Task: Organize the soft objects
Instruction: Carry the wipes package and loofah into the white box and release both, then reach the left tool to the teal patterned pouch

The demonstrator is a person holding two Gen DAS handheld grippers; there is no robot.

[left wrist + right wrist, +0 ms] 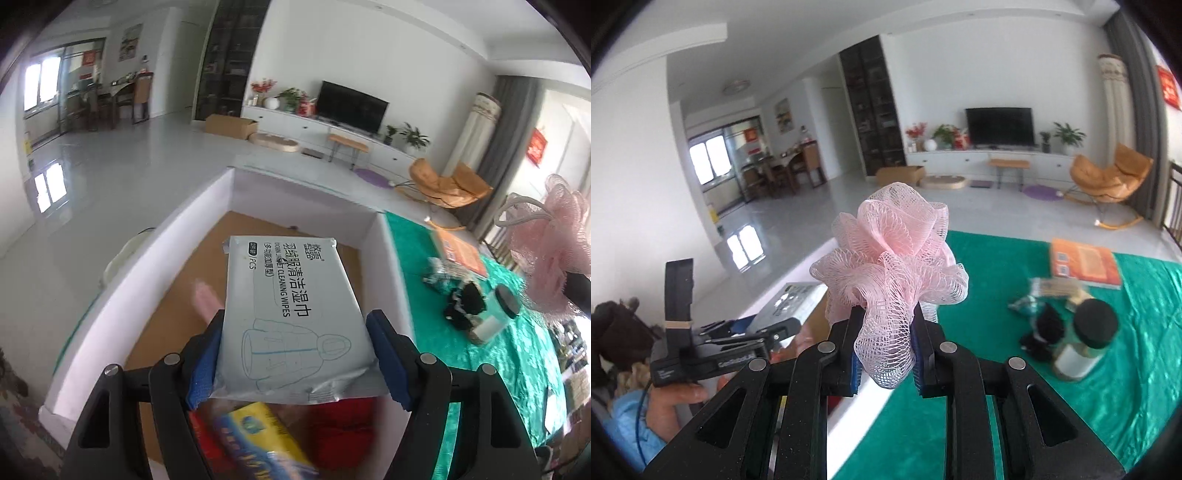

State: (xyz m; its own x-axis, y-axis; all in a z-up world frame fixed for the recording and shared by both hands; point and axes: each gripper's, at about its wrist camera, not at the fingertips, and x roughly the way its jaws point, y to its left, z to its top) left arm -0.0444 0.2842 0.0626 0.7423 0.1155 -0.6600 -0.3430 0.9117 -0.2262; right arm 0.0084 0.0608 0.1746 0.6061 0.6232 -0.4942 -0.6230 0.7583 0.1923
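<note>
The left gripper is closed on the near end of a wipes pack, blue pads pinching both long edges, so the pack sticks out flat over the open box in the middle of the left view. I judge it is held that way so it can be lowered straight in without folding. The box has white walls and a brown floor. At the bottom of the frame, under the pack, lie a yellow packet and something red; a pale pink thing lies blurred further in. Whether the pack touches any of them I cannot tell.

The right gripper is closed on the lower folds of a pink mesh pouf, which billows up above the fingers in the centre of the right view. It squashes easily, so a narrow pinch is enough to carry it. It hangs above the edge where the box wall meets the green cloth, most likely next in line for the box.

On the cloth, at the right of both views, sit a jar with a black lid, a black bundle just beside it, an orange book further back and a blurred wrapper. The jar and book look hard, so I would expect them to stay out.
</note>
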